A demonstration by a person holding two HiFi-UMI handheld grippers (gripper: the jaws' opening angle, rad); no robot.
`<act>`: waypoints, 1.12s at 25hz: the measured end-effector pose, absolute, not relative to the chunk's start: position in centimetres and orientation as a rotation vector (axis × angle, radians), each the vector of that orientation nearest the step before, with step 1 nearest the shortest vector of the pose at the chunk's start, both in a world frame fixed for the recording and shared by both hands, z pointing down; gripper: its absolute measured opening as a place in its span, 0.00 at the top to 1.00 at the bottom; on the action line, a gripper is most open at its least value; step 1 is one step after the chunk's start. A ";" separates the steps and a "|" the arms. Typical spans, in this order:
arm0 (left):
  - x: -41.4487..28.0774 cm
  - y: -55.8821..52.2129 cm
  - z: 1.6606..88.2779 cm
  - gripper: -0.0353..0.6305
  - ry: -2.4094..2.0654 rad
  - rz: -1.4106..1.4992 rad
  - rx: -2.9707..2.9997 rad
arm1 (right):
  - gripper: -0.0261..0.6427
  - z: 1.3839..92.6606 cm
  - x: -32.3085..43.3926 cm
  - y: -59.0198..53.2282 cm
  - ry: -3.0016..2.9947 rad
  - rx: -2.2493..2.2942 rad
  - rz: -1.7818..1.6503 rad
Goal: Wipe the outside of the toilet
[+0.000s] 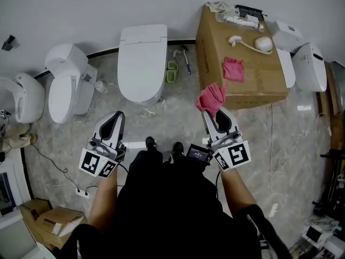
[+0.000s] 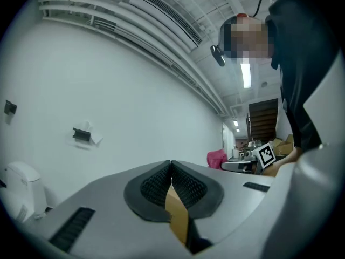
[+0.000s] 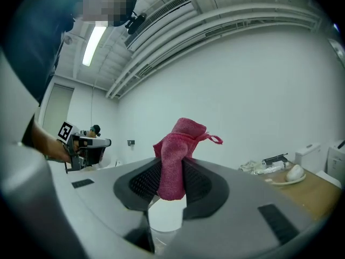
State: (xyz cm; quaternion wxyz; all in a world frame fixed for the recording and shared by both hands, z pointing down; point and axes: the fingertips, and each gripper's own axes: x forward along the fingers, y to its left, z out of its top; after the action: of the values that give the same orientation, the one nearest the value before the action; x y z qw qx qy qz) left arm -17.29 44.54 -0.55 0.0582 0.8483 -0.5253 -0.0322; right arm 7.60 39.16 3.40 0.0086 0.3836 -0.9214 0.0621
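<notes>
Against the white wall (image 1: 161,4), on the marbled floor (image 1: 178,123), stands the white toilet (image 1: 142,63) with its lid down. Its long axis runs from the wall out toward the person, tank end at the wall and rounded bowl front nearest the feet. To its right sits a cardboard box (image 1: 253,85), well apart from it, with a spare pink rag (image 1: 233,69) lying flat on top.

Both bare forearms reach forward and down from the body, roughly parallel, the left forearm (image 1: 105,198) to the left of the dark clothing and the right forearm (image 1: 237,190) to its right. Each claw points toward the wall and stops short of the toilet's front.

The left claw (image 1: 117,116) (image 2: 171,166) has its pads pressed together with nothing held. The right claw (image 1: 211,116) (image 3: 171,171) pinches a pink cloth (image 1: 212,99) (image 3: 178,155), which bunches upright out of the tips, clear of the toilet and near the box's front edge.
</notes>
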 end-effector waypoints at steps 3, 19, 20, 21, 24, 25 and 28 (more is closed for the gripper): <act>-19.0 45.9 0.2 0.92 -1.673 -0.060 2.521 | 0.78 3.4 6.6 41.2 -2.866 1.227 0.208; -31.7 62.1 3.1 0.92 -1.599 -0.121 2.551 | 0.78 4.7 -11.4 58.3 -2.832 1.058 0.279; -32.3 63.2 3.7 0.92 -1.585 -0.127 2.552 | 0.78 5.0 -12.9 59.8 -2.840 1.006 0.288; -32.7 64.1 4.3 0.92 -1.571 -0.130 2.554 | 0.78 5.3 -13.9 61.0 -2.841 0.979 0.300; -33.4 65.7 5.5 0.92 -1.562 -0.146 2.523 | 0.78 6.2 -15.0 63.0 -2.801 1.018 0.382; -33.5 66.0 5.6 0.92 -1.572 -0.150 2.512 | 0.78 6.3 -15.0 63.2 -2.791 1.030 0.409; -33.3 65.7 5.5 0.92 -1.596 -0.128 2.509 | 0.78 6.3 -15.1 63.1 -2.798 0.991 0.441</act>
State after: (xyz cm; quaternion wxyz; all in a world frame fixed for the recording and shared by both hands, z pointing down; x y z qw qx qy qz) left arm -33.32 65.75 5.50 0.0825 0.8401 -0.5345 -0.0427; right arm -15.09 63.07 6.34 0.0702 0.3294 -0.9301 0.1466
